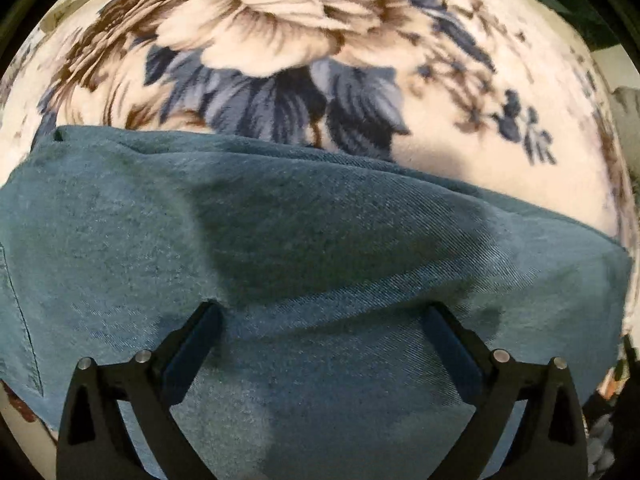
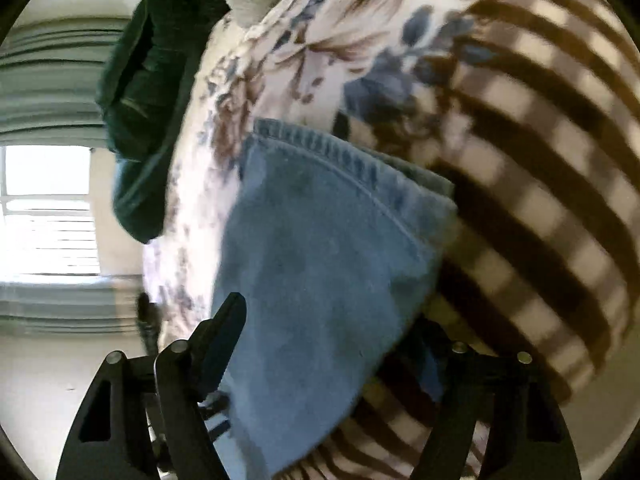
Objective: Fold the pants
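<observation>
Floral blanket under blue denim pants, left tongs spread apart, right tongs likewise, no readable writing

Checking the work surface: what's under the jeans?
The jeans lie on a floral blanket; the right wrist view shows a striped section beside them. Whatever is beneath the denim itself is covered.
</observation>
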Demonstrator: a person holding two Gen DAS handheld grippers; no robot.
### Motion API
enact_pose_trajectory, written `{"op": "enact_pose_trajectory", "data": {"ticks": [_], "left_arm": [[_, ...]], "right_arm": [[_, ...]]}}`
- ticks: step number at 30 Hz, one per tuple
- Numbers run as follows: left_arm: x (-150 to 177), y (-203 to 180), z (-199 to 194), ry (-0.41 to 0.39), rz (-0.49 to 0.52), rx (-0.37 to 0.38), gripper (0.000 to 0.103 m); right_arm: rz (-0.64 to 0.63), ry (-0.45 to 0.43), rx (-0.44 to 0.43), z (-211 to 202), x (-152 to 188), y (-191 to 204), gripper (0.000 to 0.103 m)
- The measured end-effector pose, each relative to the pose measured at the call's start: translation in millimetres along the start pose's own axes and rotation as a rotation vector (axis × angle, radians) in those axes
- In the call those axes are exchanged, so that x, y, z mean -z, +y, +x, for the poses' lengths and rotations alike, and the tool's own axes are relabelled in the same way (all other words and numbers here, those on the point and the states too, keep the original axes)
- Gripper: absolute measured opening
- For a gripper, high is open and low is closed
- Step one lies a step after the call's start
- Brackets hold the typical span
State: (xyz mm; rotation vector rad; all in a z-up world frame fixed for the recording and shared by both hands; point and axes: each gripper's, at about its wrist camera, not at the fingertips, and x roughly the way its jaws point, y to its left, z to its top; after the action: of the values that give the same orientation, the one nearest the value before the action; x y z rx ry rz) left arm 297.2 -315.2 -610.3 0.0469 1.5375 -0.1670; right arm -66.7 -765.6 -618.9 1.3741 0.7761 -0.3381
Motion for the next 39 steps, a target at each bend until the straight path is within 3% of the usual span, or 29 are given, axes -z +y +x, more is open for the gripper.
{"op": "enact_pose_trajectory", "data": {"ticks": [4,9,11,13,15,17,18,23,30,35,39], "left_arm": [[3,-5,2,-0.044,-0.009,-0.041,0.103],[5,-21,10,0.005,-0.030,-0.054,0.103],[6,-17,12,0.014,-0.042,-0.051,0.103],[5,-14,12,0.018,-0.040,-0.055,0.103],[4,-12,12,0.021,-0.037,-0.057,0.103],[3,-10,8,0.030,-0.037,-0.057,0.103],[-1,-12,7,0.030,-0.037,-0.058,0.103],[-3,-29,-26,-0.032,-0.014,-0.079,0.103],[-3,-35,-89,-0.151,0.089,-0.095,0.103],[4,-4,-119,-0.189,0.084,-0.070,0.103],[10,42,-135,-0.192,0.037,-0.050,0.103]], "right_arm": [[0.058,0.002,-0.166,17,-5,5,0.078],[0.091,0.034,-0.324,33,-16,3,0.078],[0.058,0.054,-0.289,40,-20,9,0.077],[0.049,0.068,-0.234,55,-23,10,0.071],[0.045,0.051,-0.179,62,-25,14,0.040],[0.030,0.027,-0.125,62,-23,22,0.017],[0.024,0.013,-0.112,59,-21,26,0.014],[-0.007,-0.031,-0.090,34,-5,74,0.007],[-0.168,-0.015,-0.054,22,51,183,0.007],[-0.265,0.036,-0.046,37,109,242,0.007],[-0.317,0.086,-0.044,57,164,272,0.007]]}}
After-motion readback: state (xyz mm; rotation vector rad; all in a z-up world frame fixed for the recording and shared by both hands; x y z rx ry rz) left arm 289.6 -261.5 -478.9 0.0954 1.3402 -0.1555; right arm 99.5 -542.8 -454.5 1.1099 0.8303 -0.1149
